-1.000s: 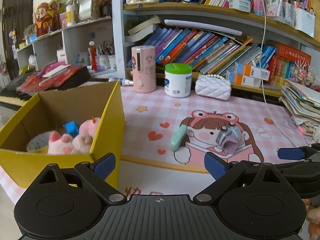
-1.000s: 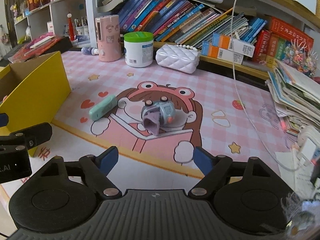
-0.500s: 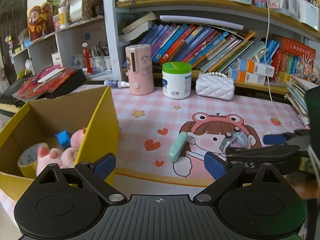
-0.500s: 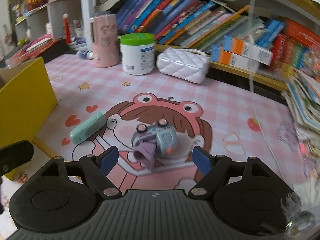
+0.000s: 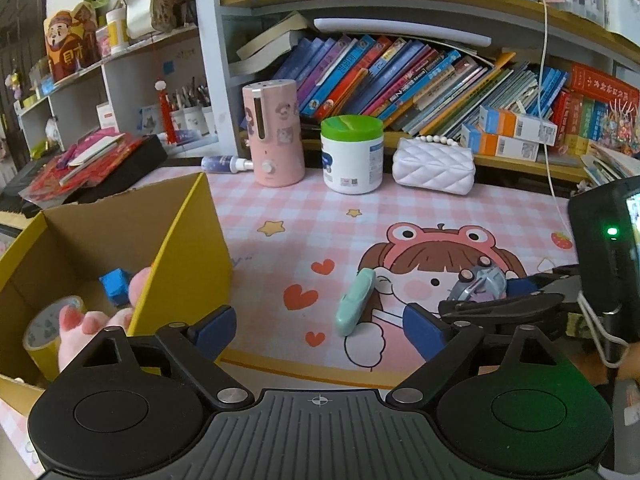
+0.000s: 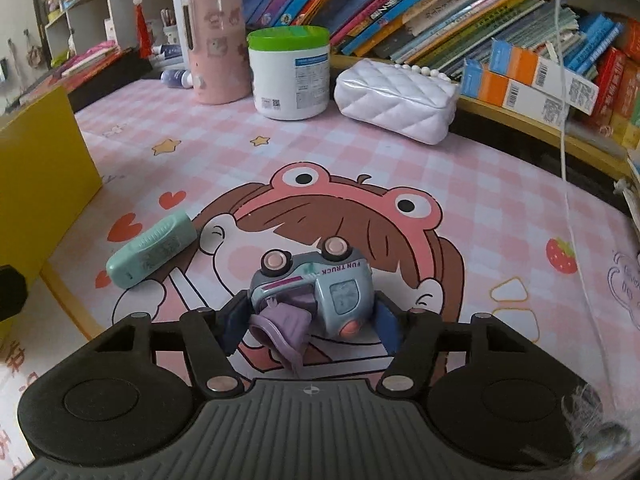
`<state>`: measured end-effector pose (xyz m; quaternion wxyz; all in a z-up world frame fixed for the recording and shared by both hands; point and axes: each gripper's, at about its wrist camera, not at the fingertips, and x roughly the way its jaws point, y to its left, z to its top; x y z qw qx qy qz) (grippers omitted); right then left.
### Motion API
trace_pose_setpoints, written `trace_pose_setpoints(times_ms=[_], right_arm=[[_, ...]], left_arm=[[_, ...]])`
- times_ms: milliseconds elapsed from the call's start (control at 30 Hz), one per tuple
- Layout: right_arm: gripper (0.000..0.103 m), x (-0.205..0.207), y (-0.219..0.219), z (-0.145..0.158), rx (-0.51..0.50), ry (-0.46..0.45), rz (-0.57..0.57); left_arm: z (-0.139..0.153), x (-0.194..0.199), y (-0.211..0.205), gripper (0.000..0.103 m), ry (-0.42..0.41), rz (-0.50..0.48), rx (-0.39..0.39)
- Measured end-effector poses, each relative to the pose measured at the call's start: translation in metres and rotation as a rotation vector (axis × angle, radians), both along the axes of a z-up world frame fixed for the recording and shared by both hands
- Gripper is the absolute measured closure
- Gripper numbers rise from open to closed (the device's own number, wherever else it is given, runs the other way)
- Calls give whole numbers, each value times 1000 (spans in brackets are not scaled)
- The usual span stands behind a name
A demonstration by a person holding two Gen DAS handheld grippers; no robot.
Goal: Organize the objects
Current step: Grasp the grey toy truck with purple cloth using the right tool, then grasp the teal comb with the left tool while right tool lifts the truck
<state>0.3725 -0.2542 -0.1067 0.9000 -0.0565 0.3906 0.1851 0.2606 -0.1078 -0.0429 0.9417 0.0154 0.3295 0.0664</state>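
Right wrist: toy truck (image 6: pixel 316 296) mid-mat.

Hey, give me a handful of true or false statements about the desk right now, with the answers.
1. The toy truck sits between the right gripper jaws. True.
2. The mint green case lies inside the yellow box. False: it lies on the pink mat.
3. The left gripper holds the tape roll. False: its jaws are open and empty.
4. The green-lidded jar stands upright. True.
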Motion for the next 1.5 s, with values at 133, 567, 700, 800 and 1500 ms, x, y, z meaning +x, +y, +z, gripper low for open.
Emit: trace_pose_setpoints(times_ms=[133, 567, 700, 800, 1500], right_arm=[[42, -8, -14, 8, 30, -7, -49], [42, -53, -53, 41, 99, -17, -149], [42, -62, -59, 46, 109, -11, -152], [42, -66, -61, 47, 115, -5, -154], [42, -91, -51, 55, 94, -11, -148]], left_arm=[[-3, 7, -5, 12, 1, -8, -5], [-45, 64, -9, 18, 60, -3, -29], [-58, 77, -10, 20, 90, -20, -34], [-65, 82, -10, 33, 123, -33, -49], [-37, 43, -9, 86, 61, -151, -135]])
